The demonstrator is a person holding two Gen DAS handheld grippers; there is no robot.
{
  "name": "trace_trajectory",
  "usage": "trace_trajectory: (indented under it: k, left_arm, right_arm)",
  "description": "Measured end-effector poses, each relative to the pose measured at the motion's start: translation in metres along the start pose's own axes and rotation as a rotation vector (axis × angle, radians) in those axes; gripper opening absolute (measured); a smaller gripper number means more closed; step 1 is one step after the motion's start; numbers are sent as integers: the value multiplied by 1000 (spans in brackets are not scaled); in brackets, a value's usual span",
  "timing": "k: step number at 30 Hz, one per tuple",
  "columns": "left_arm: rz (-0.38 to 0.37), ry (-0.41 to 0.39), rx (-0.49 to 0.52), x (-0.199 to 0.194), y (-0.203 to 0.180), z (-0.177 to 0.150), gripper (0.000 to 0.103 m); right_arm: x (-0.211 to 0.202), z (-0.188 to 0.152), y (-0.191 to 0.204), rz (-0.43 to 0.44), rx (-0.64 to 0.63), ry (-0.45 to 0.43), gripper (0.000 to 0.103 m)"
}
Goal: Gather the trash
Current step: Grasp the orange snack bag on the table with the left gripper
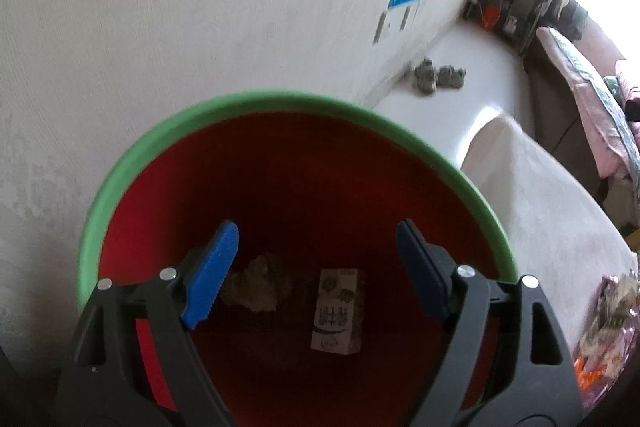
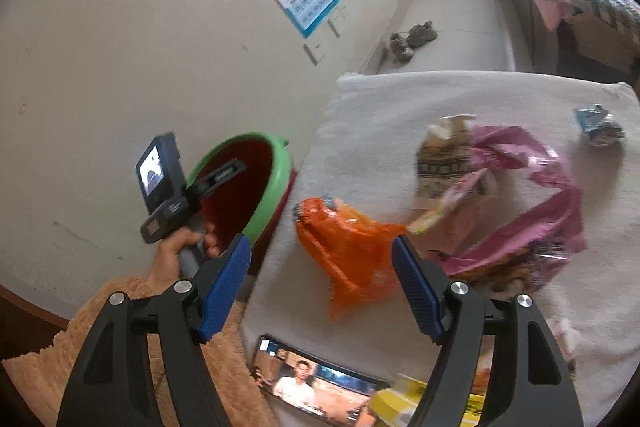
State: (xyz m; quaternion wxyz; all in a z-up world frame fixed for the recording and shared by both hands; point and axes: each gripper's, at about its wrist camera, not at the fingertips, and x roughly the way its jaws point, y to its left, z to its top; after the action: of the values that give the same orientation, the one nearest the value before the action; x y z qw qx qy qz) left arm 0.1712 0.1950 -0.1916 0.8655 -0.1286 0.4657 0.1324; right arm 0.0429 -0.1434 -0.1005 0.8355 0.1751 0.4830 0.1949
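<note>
My left gripper [image 1: 316, 231] hangs open over a bin with a red inside and a green rim [image 1: 280, 99]; nothing is between its blue pads. At the bin's bottom lie a small white drink carton [image 1: 338, 311] and a crumpled brownish wad [image 1: 256, 285]. My right gripper [image 2: 320, 241] is open and empty above the white-covered table [image 2: 400, 95], just short of an orange plastic bag [image 2: 352, 251]. Beyond the bag lie a patterned carton [image 2: 440, 163], a pink wrapper [image 2: 552, 211] and a crumpled blue wrapper [image 2: 598, 125].
The bin [image 2: 276, 163] stands between the wall and the table's left edge. A hand [image 2: 180, 251] in a fuzzy tan sleeve holds the left gripper there. A phone [image 2: 316, 383] and a yellow pack [image 2: 400, 403] lie at the near table edge. Shoes [image 1: 438, 75] sit on the floor by the wall.
</note>
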Motion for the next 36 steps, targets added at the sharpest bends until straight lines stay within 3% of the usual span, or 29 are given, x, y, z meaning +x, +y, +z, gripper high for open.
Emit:
trace_trajectory:
  k: [6,8,11,12,13,14,17,21,22,28,31,32,36]
  left_arm:
    - [-46,77,-67,3,5,-5,79]
    - [-10,57,-55,-9,-1,-7,79]
    - [141,-136,41,-64,-24,-16,82]
    - [147,-189,63,-80,-32,-20,90]
    - [119,-245,105,-102,-46,-31,92]
    - [61,-240,137,-114,-57,-40,93]
    - [-112,-105,181,-122,-88,-63,93]
    - [-264,117,108,-101,-118,-87,92]
    - [-276,168,96,-92,-127,-90,92]
    - [-239,292,37,-59,-143,-99,90]
    - [-258,318,39,-50,-146,-102,70]
    - [-268,325,61,-49,-149,-104,53]
    - [-295,330,107,-51,-148,-107,46]
  right_arm:
    - [-26,-4,-34,-61,75,-38,71]
    - [-36,-4,-46,-77,105,-61,71]
    - [-47,-2,-59,-98,135,-90,74]
    - [-50,-1,-63,-101,143,-98,76]
    - [-54,-2,-68,-103,154,-108,76]
    - [-56,-2,-72,-102,161,-113,76]
    - [-60,-4,-78,-99,183,-123,76]
    - [-68,-7,-77,-113,171,-133,76]
    - [-72,-8,-77,-122,161,-143,76]
    - [-79,-14,-89,-120,193,-162,76]
    - [-78,-15,-91,-124,198,-153,76]
    - [-77,-16,-91,-126,195,-149,76]
    - [-71,-19,-89,-132,190,-126,76]
